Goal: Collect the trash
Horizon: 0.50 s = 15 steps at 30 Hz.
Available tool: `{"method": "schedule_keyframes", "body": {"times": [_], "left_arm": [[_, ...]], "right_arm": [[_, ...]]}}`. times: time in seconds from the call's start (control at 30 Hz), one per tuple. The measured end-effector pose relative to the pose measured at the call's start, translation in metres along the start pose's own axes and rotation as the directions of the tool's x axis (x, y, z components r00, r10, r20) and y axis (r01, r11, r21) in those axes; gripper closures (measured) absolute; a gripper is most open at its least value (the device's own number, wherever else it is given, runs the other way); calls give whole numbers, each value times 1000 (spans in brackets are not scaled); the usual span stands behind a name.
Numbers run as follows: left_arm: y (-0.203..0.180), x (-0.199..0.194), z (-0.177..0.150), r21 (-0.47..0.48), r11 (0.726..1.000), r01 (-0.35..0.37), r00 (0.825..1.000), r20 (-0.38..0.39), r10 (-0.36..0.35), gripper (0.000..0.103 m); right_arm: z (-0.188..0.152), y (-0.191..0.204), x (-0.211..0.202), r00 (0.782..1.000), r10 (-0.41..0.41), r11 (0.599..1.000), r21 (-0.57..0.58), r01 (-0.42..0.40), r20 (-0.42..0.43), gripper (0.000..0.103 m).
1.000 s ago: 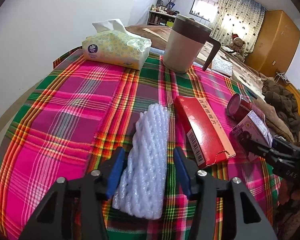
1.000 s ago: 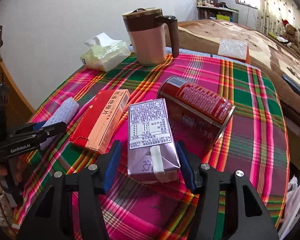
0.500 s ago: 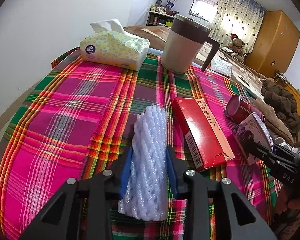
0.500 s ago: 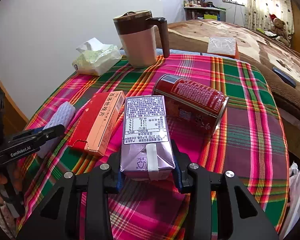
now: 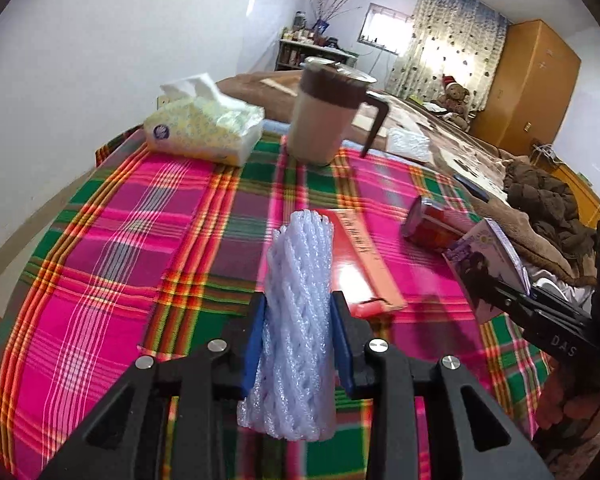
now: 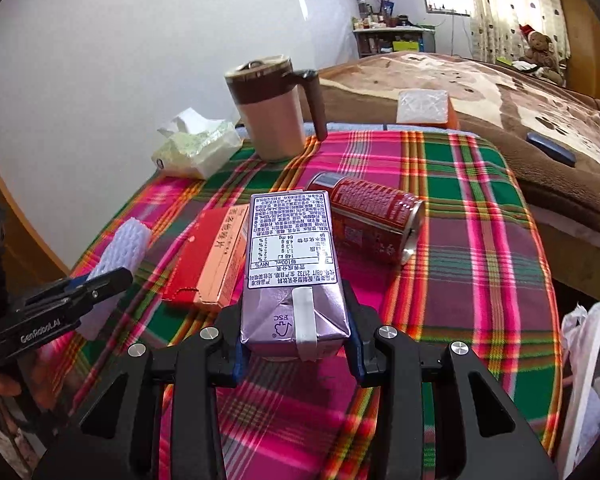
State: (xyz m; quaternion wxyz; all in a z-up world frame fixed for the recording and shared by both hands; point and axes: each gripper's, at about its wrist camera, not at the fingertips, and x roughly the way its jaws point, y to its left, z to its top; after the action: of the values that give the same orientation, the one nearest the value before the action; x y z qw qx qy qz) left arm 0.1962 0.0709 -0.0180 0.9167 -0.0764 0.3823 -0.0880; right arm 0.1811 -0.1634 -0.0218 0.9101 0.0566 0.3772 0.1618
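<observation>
In the left wrist view, the left tongs (image 5: 298, 336) are pressing their blue pads against both sides of a white foam net (image 5: 300, 312), closed tight on it. The net is pointing away from the camera and looks raised off the plaid desk (image 5: 140, 240), though blur makes that hard to judge. Just right of the net a red box (image 5: 364, 264) is lying flat on the cloth. Farther right a red can (image 5: 428, 224) is lying on its side. At the right edge the right tongs (image 5: 500, 292) are gripping a purple carton (image 5: 488, 260), which is tilting above the desk edge. At the far side of the desk a tissue pack (image 5: 204, 132) and a lidded mug (image 5: 324, 116) are standing side by side.

In the right wrist view, the right tongs (image 6: 296, 340) are clamping the carton (image 6: 292, 264) between both pads, its printed label facing up and its folded end toward the camera. The can (image 6: 372, 216) is lying on the desk (image 6: 480, 240) just beyond and right of the carton. The box (image 6: 212, 256) is lying to the carton's left. At the left edge the left tongs (image 6: 96, 284) are holding the net (image 6: 120, 256). The mug (image 6: 272, 116) and tissue pack (image 6: 196, 148) are sitting at the far edge, and a white bag (image 6: 588, 360) is showing at the right, beside the desk.
</observation>
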Motion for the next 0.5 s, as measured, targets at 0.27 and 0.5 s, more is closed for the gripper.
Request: {"method": "schedule_keyframes", "body": {"times": [0.27, 0.5], "left_arm": [[-34, -22, -1, 43, 998, 44, 998, 33, -45, 70], [-70, -33, -6, 94, 991, 93, 994, 45, -98, 70]], "right_arm": [[-7, -9, -31, 998, -32, 999, 24, 31, 58, 64], [-11, -23, -62, 991, -70, 996, 59, 63, 114, 64]]}}
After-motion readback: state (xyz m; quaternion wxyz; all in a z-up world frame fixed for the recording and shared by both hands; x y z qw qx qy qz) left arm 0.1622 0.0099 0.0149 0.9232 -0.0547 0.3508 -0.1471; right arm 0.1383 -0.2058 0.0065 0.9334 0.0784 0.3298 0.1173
